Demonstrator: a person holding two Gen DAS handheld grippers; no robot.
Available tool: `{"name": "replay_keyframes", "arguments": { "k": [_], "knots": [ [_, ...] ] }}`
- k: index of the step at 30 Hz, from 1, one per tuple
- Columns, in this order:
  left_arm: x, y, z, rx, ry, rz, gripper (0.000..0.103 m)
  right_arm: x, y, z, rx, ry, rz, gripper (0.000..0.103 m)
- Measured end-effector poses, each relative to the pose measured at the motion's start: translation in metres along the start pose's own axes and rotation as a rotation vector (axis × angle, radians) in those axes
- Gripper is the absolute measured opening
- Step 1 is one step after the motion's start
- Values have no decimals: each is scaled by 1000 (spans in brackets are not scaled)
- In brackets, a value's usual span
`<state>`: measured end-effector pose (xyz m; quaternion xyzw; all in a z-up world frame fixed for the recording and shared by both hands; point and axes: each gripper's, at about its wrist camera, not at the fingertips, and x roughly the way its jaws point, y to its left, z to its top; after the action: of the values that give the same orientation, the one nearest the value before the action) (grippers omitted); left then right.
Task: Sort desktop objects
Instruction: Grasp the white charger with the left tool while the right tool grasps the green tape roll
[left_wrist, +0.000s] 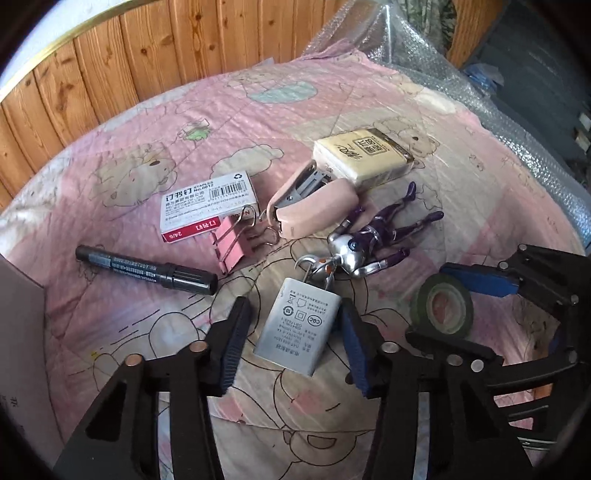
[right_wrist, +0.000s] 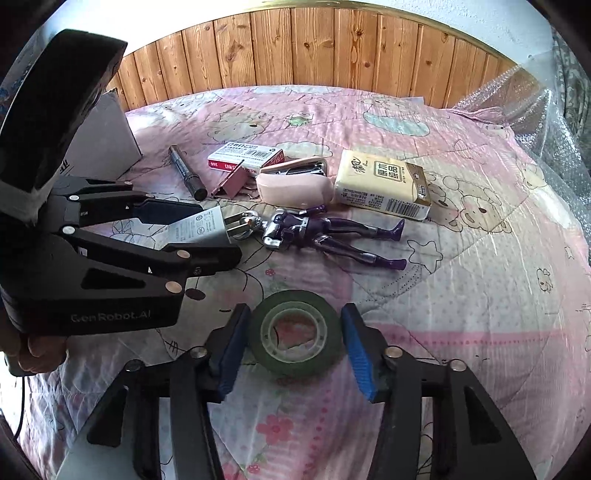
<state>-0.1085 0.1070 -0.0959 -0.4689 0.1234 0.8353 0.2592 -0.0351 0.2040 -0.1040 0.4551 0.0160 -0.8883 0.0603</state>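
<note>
A silver charger (left_wrist: 299, 328) lies flat on the pink quilt (left_wrist: 258, 122), its prongs toward a purple and silver toy figure (left_wrist: 376, 236). My left gripper (left_wrist: 293, 343) straddles it: the right pad touches its edge, and a strip of quilt shows at the left pad, so it is open. A dark green tape roll (right_wrist: 295, 332) lies flat, and my right gripper (right_wrist: 295, 347) is shut on it, a blue pad against each side. The right wrist view shows the left gripper (right_wrist: 218, 232) from the side, around the charger (right_wrist: 199, 229).
Beyond the charger lie a black marker (left_wrist: 147, 271), a staple box (left_wrist: 208, 206), a pink binder clip (left_wrist: 232, 240), a pink stapler (left_wrist: 314, 210) and a yellow tissue pack (left_wrist: 364, 158). A cardboard box (right_wrist: 103, 136) stands at the left. Bubble wrap (left_wrist: 498, 110) edges the right side, wooden panelling (right_wrist: 332, 44) the back.
</note>
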Motion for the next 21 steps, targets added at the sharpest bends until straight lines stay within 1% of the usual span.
{"name": "replay_keyframes", "arguments": {
  "k": [1, 3, 8, 13, 18, 21],
  "knots": [
    [-2, 2, 0, -15, 2, -10, 32, -1, -3, 1, 19, 3, 21, 49],
    [-5, 8, -1, -56, 13, -35, 32, -4, -10, 0, 60, 3, 51, 49],
    [-20, 18, -11, -146, 22, -43, 32, -12, -17, -2, 122, 8, 87, 49],
    [-43, 20, -22, -223, 20, -48, 32, -25, -11, -2, 111, -6, 83, 49],
    [-68, 18, -33, -248, 8, -34, 32, -39, 0, -3, 95, -20, 89, 49],
    [-82, 17, -40, -259, 3, -10, 32, -46, 8, -6, 81, -26, 91, 49]
  ]
}}
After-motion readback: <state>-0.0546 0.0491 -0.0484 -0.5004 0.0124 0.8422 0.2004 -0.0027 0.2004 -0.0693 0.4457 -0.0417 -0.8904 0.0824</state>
